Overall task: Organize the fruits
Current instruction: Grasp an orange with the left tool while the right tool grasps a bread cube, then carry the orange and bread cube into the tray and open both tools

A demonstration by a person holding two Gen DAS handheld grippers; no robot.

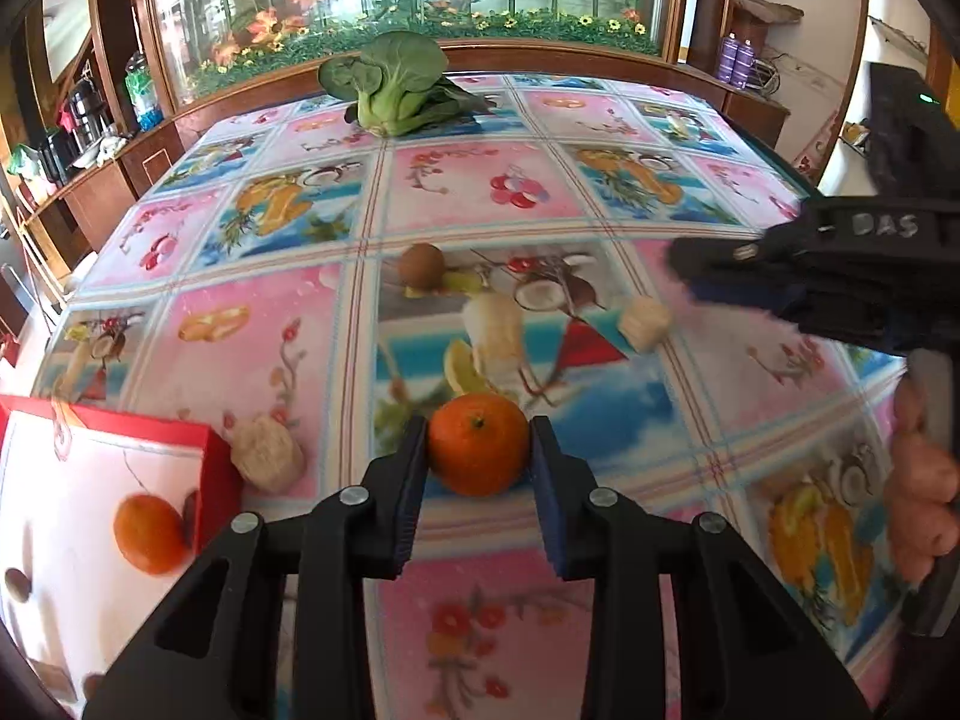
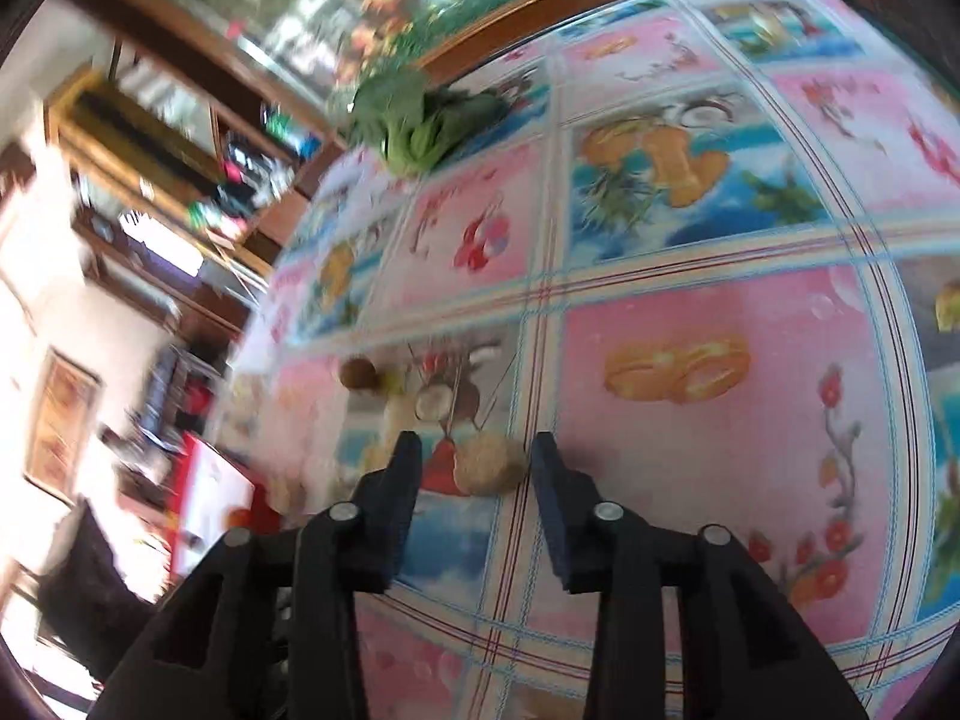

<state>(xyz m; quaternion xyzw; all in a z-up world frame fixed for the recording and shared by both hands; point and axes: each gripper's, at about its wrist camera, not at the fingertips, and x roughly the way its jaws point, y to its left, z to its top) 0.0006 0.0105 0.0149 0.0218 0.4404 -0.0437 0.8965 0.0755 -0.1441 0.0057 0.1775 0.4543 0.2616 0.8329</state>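
Left hand-held gripper [image 1: 479, 441] around orange [image 1: 478, 443]; contact with pads unclear.

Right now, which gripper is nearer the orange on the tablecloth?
Left. The left gripper has its jaws on either side of the orange, touching it. The right gripper is off to the right, farther back, aimed at a beige chunk.

Left claw [image 1: 479, 450] gripping an orange [image 1: 478, 444], red-rimmed tray [image 1: 207, 456] alongside, bok choy [image 1: 396, 87] far behind
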